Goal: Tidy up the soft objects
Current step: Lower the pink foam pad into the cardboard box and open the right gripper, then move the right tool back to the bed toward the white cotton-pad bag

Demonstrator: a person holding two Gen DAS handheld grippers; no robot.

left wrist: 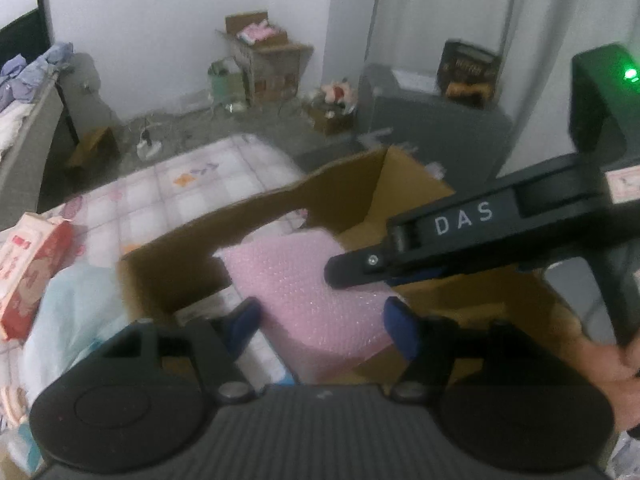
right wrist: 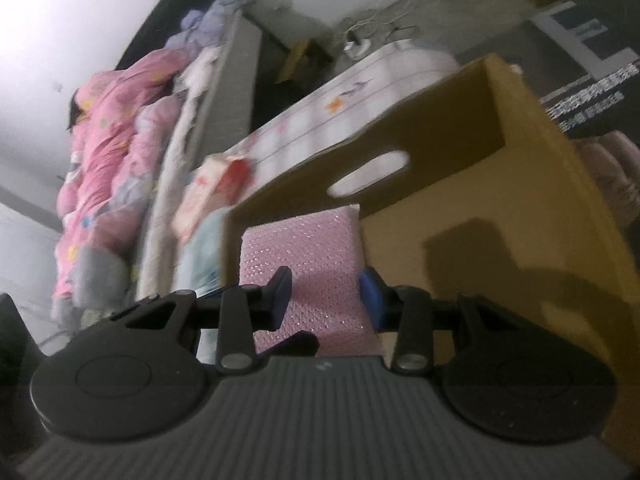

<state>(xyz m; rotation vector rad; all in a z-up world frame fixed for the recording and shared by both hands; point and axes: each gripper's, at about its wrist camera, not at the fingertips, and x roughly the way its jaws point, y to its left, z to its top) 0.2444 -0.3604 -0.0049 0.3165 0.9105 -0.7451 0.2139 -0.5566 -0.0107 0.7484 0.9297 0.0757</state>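
Observation:
A pink bubble-wrap pad (left wrist: pixel 320 296) lies inside an open brown cardboard box (left wrist: pixel 404 184). My left gripper (left wrist: pixel 320 328) hovers over the box, its blue-padded jaws open on either side of the pad. My right gripper (left wrist: pixel 352 270) reaches in from the right, above the pad. In the right wrist view, my right gripper (right wrist: pixel 326 300) is open, its blue pads astride the pink pad (right wrist: pixel 304 248) inside the box (right wrist: pixel 500 168). A pale blue soft item (left wrist: pixel 68 320) lies left of the box.
The box sits on a patterned mat (left wrist: pixel 200 184). A red and white tissue pack (left wrist: pixel 28 268) lies at the left. A bed with pink bedding (right wrist: pixel 116 152) stands beyond. Cardboard boxes (left wrist: pixel 268 60) and a grey cabinet (left wrist: pixel 432 120) line the far wall.

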